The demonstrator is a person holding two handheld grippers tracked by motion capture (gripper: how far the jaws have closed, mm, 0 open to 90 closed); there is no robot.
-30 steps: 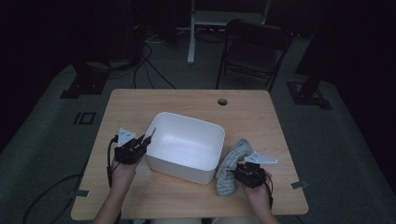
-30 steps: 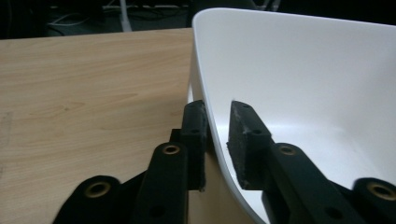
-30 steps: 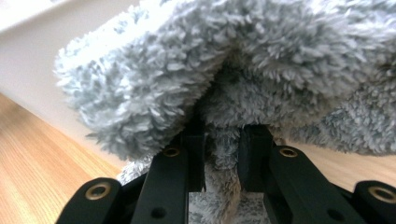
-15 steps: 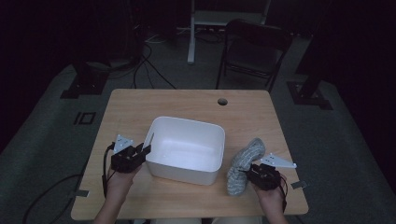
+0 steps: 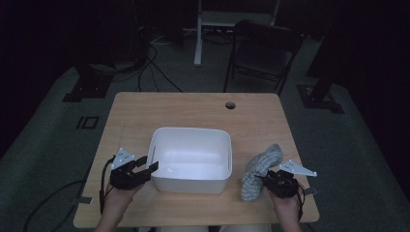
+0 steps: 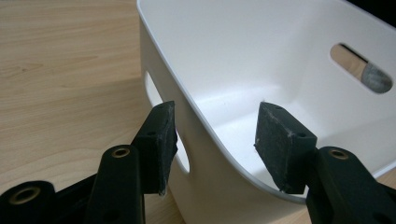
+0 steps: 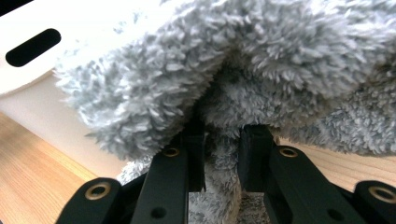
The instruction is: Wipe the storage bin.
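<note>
- Left gripper: jaws wide apart, straddling the left wall of the white bin near its front corner. One pad sits outside by the handle slot, the other inside over the bin floor. Neither pad is pressed to the wall.
- Right gripper: jaws nearly together, clamped on a fold of the grey fluffy cloth.
- The cloth lies on the table just right of the bin, bunched in a long heap.
- The bin stands mid-table, between both grippers.
</note>
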